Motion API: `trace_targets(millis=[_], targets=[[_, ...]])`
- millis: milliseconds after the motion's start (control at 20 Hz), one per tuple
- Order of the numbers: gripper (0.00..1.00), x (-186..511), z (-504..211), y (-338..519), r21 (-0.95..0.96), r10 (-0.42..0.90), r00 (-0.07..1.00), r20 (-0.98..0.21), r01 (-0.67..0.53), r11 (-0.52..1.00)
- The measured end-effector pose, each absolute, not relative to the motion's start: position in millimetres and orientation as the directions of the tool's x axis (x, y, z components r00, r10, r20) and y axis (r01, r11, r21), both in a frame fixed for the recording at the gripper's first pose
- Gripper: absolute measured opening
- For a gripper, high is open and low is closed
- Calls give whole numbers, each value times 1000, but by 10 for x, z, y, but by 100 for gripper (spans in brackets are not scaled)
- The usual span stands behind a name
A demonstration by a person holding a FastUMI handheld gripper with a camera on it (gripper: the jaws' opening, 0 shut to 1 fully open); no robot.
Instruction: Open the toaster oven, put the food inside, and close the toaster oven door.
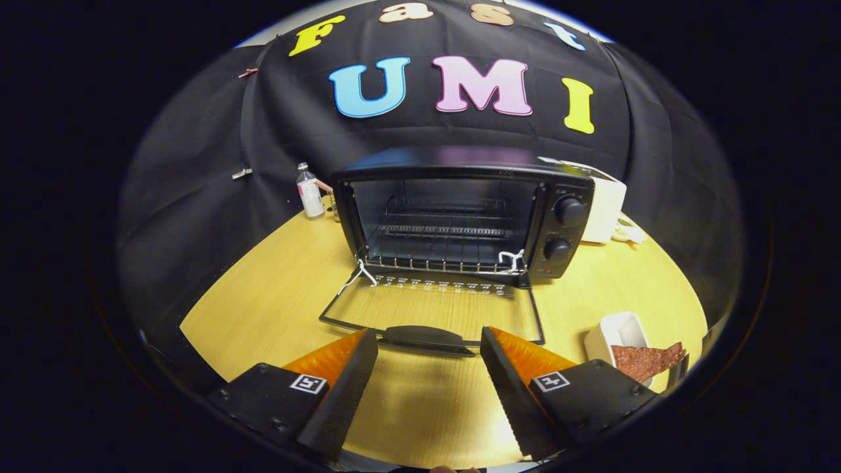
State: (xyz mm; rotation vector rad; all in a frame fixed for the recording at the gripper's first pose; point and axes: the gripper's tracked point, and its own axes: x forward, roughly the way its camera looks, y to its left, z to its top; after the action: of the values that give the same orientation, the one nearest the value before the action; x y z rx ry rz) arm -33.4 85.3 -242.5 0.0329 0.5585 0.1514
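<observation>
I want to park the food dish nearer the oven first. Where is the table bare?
Bare wood lies left of the open door, between it and the bottle, and right of it, between toaster oven and white dish. The open tool crowds the door's handle.

Sharp, evenly lit, fisheye-bent edges (glare on toaster oven top)

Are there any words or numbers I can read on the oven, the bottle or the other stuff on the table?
Toaster oven knobs: marks around them too small to read.
Open glass door: a row of pale marks near the hinge, too blurred to read.
Bottle label: too small to read.
Gripper, fingers open: square code tags, no words.
</observation>
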Motion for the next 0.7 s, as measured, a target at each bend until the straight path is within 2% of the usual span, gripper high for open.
trace_targets(millis=[200,400,700], targets=[[97,-377,-2009,432,24,108,861,-498,-110,994],[97,-395,-1668,-154,71,59,876,-479,-29,997],[97,-403,-1650,-1168,103,-23,846,-532,92,990]])
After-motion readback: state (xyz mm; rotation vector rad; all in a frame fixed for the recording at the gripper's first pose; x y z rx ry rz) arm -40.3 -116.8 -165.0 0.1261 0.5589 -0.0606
